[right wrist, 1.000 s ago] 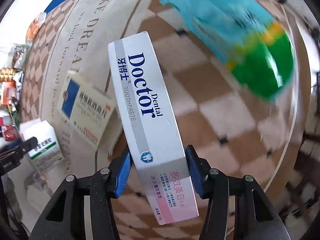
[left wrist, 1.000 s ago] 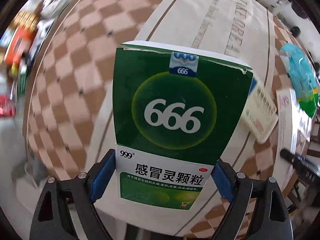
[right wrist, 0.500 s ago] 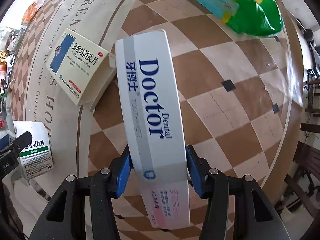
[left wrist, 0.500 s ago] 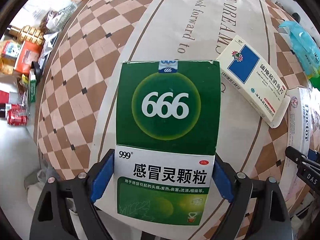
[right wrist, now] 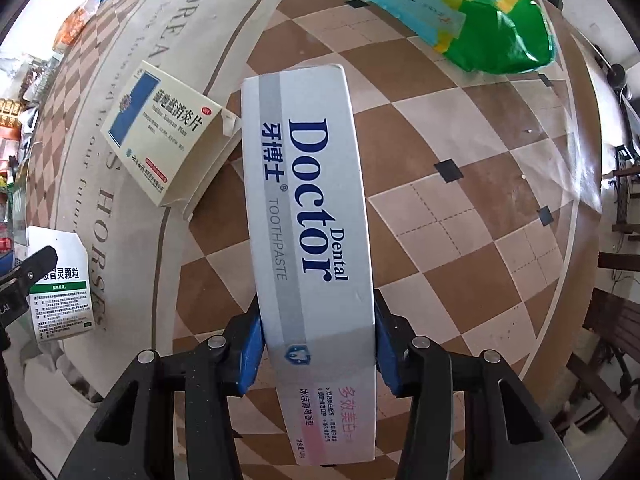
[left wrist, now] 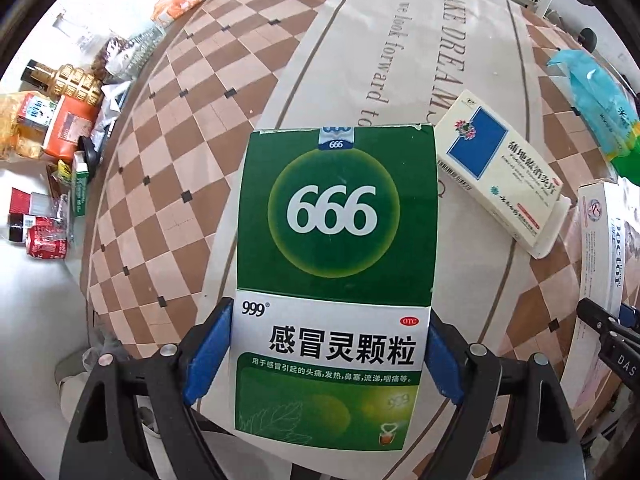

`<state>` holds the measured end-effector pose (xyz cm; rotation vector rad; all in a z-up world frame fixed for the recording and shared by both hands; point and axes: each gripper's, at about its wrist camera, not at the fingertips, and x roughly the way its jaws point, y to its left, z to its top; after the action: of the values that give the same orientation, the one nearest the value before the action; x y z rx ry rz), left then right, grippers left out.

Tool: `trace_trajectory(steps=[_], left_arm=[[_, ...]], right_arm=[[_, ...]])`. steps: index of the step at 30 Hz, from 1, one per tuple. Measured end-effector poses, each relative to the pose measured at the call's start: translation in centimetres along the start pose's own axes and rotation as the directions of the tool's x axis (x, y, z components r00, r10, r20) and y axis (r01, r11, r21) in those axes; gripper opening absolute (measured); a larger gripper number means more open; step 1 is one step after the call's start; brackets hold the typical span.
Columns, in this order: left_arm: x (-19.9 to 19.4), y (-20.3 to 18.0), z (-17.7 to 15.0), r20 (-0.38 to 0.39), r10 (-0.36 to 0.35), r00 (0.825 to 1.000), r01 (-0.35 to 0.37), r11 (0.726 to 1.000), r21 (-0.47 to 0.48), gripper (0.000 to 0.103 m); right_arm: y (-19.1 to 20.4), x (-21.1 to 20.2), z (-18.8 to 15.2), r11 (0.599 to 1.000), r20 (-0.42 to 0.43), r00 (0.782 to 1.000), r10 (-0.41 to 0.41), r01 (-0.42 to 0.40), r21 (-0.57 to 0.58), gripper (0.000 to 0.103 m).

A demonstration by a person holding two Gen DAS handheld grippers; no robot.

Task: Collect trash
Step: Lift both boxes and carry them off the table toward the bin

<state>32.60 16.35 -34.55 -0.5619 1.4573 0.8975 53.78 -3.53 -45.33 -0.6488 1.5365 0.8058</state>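
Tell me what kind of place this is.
Probably a home dining or living room. A table under a checkered tablecloth holds a green medicine box, a toothpaste box and a pill box; snack packs and a red can sit nearby.

The green medicine box (left wrist: 335, 216) hides part of the tablecloth lettering (left wrist: 452, 56) behind it.

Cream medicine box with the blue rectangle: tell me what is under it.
The cream medicine box with the blue rectangle lies flat on the checked brown-and-beige tablecloth, across its pale lettered band. Whatever sits directly beneath is covered.
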Motion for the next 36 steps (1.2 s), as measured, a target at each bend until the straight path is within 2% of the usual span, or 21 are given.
trace_trajectory(steps=[11, 15, 19, 24, 29, 32, 36], left_arm=[[-5.7, 1.1, -2.9, 0.128, -0.017, 0.992, 0.018, 1.0, -0.003, 0.085], [-8.2, 1.9, -5.4, 0.183, -0.05, 0.982, 0.051, 0.999, -0.001, 0.085], [-10.3, 2.8, -9.0, 0.233, -0.083, 0.969, 0.08, 0.997, 0.02, 0.085], [-12.3, 4.8, -14.9, 0.283, -0.137, 0.949, 0.129, 0.991, 0.045, 0.085], [-12.9, 7.3, -21.3, 0.301, -0.188, 0.935, 0.184, 0.982, 0.043, 0.085], [-12.1, 8.3, -24.7, 0.273, -0.209, 0.939, 0.206, 0.978, 0.037, 0.085], [-9.4, 9.0, -29.0, 0.212, -0.208, 0.955, 0.205, 0.978, 0.034, 0.085]], right_arm=[[0.4, -4.9, -3.7, 0.997, 0.09, 0.993, 0.073, -0.074, 0.005, 0.049], [1.0, -7.4, -5.1, 0.994, 0.125, 0.987, 0.106, -0.107, 0.006, 0.049], [2.4, -10.0, -8.4, 0.991, 0.176, 0.975, 0.135, -0.137, 0.0, 0.049], [5.0, -13.1, -15.0, 0.985, 0.229, 0.958, 0.169, -0.173, -0.003, 0.049], [7.8, -14.6, -23.4, 0.978, 0.243, 0.948, 0.204, -0.208, -0.009, 0.049], [9.2, -14.3, -28.4, 0.974, 0.227, 0.948, 0.223, -0.227, -0.012, 0.049], [10.4, -11.7, -33.7, 0.97, 0.167, 0.956, 0.242, -0.242, -0.022, 0.049]])
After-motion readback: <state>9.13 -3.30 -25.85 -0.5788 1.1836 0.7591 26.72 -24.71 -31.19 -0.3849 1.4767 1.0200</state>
